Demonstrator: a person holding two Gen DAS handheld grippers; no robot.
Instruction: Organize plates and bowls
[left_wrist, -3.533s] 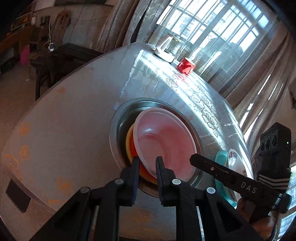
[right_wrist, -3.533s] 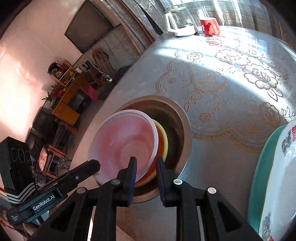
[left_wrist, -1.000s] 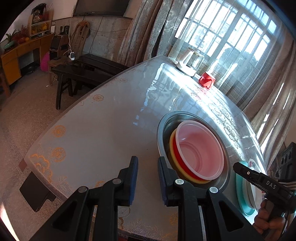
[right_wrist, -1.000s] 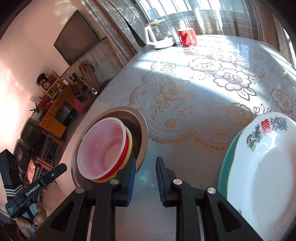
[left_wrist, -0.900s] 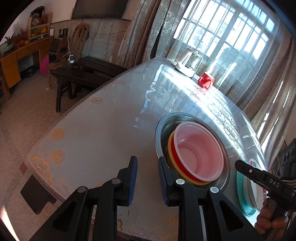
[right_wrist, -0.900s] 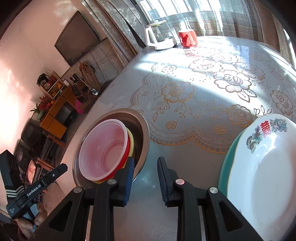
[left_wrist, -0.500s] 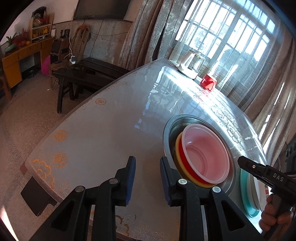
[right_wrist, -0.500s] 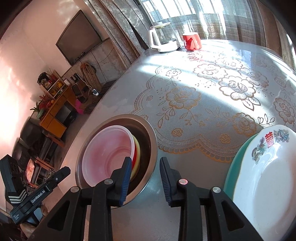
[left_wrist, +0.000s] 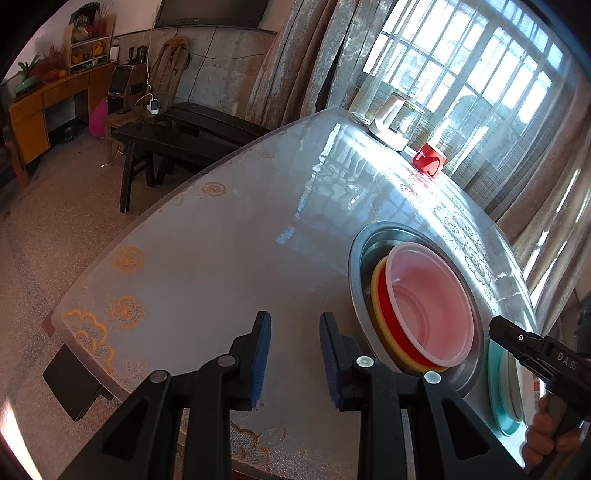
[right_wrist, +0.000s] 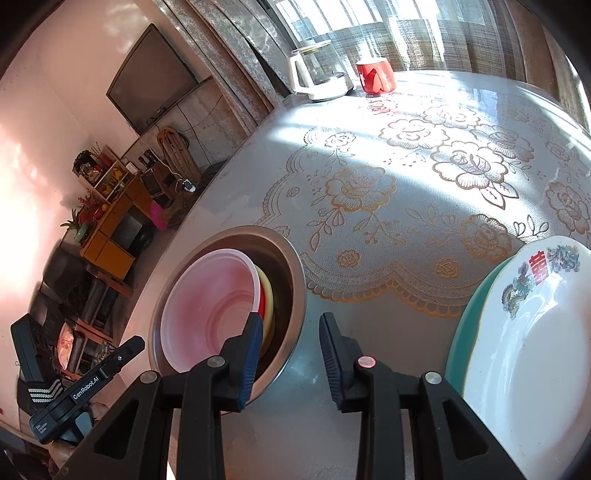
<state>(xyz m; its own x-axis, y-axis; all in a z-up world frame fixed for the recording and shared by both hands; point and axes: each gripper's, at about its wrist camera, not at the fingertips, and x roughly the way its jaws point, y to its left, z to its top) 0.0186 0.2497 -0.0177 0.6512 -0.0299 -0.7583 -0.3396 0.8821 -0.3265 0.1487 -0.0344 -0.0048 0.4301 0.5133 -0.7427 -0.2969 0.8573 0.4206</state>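
Right of the left gripper (left_wrist: 294, 332), a translucent pink plastic bowl (left_wrist: 430, 306) sits nested in red and yellow bowls inside a steel basin (left_wrist: 356, 266). Both grippers have just released it; jaws parted, empty, stacking done. Only the right gripper's (right_wrist: 291, 332) view shows the white patterned plate (right_wrist: 532, 354) on a teal plate (right_wrist: 467, 321).

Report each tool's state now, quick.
Left tool: open, holding nothing, jaws have just been opening over bare tablecloth.
Right tool: open, holding nothing, jaws have just been opening.

Harsh window (left_wrist: 461, 74) backlight; fisheye warp
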